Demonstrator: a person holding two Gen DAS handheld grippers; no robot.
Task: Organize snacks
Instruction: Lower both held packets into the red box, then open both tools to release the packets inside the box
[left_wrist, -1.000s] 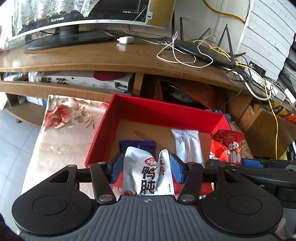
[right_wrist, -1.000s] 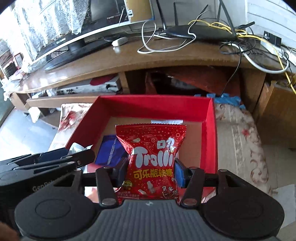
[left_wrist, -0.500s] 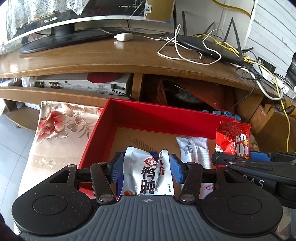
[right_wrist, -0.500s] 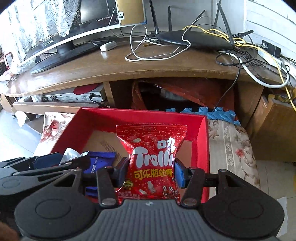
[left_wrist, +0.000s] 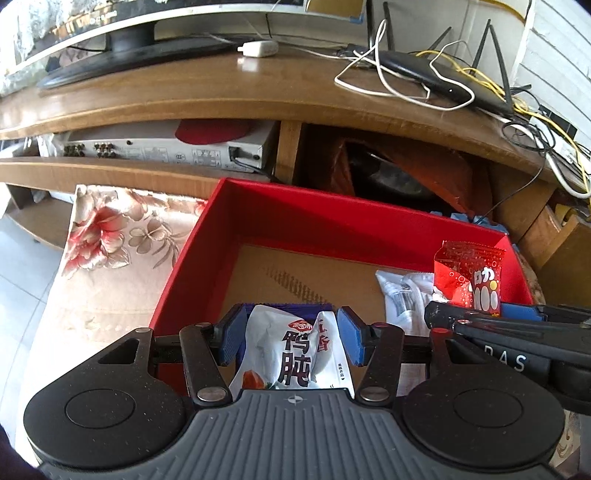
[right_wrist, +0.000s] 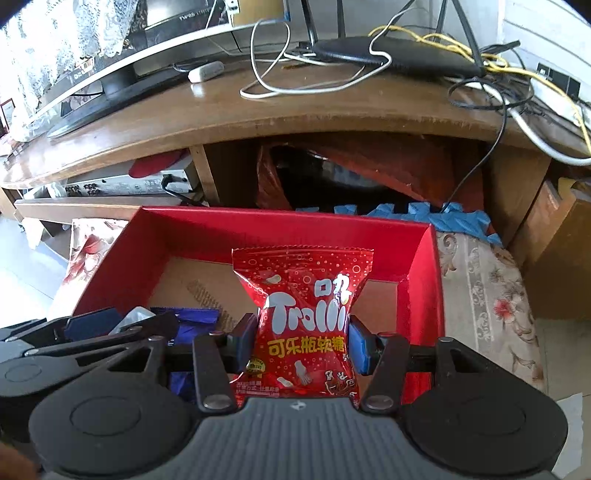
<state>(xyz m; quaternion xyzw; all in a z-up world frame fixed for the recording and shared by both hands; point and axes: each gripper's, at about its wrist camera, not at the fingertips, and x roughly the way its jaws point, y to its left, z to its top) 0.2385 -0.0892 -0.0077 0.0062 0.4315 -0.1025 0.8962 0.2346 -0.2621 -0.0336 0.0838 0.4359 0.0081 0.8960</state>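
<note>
My left gripper (left_wrist: 290, 338) is shut on a silver snack pouch (left_wrist: 295, 350) with black Chinese characters and holds it over the near left part of a red box (left_wrist: 332, 218). My right gripper (right_wrist: 301, 341) is shut on a red Trolli candy bag (right_wrist: 306, 317) and holds it upright over the right part of the same box (right_wrist: 280, 225). A blue packet (right_wrist: 192, 317) and a clear silver wrapper (left_wrist: 402, 299) lie on the box's brown floor. The right gripper also shows at the right of the left wrist view, with the red bag (left_wrist: 469, 277).
The box sits on a floral cloth (left_wrist: 107, 258) in front of a wooden TV stand (left_wrist: 258, 92). On the stand are a monitor base (left_wrist: 129, 62), a router (left_wrist: 443, 81) and tangled cables. A silver player (left_wrist: 166, 147) sits on the shelf below.
Both grippers have moved forward and a little up over the red box, still holding their packets. The box and stand appear closer.
</note>
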